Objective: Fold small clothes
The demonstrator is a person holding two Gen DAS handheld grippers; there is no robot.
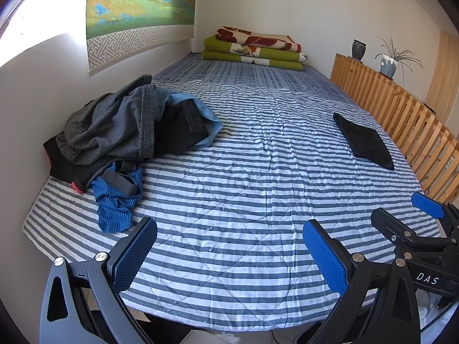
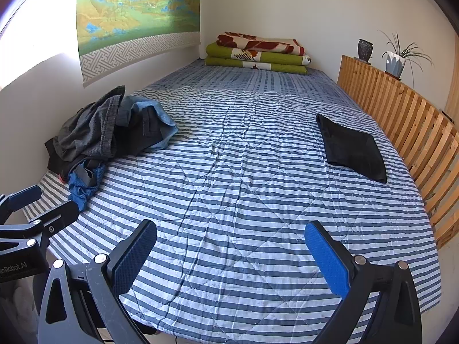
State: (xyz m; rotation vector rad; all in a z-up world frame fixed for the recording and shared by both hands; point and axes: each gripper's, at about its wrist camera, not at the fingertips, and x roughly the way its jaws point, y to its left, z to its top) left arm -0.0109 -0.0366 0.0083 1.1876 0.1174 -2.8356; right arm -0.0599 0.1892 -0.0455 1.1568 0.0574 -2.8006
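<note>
Two hand-held grippers over the near edge of a bed [image 1: 243, 172] with a blue-and-white striped quilt: left hand-held gripper [image 1: 229, 253] spread wide, nothing between its blue pads; right hand-held gripper [image 2: 231, 256] likewise wide and empty, side by side with the left. Heaped unfolded clothes [image 1: 123, 134] at the left side against the wall, grey, black and light blue pieces piled together, with blue striped underwear [image 1: 117, 203] spilling off the near end of the heap. Folded black garment [image 2: 352, 149] lying flat on the right side, near the wooden slatted rail [image 2: 416, 132], well apart from the heap. Folded blankets [image 1: 255, 48] stacked at the far end.
</note>
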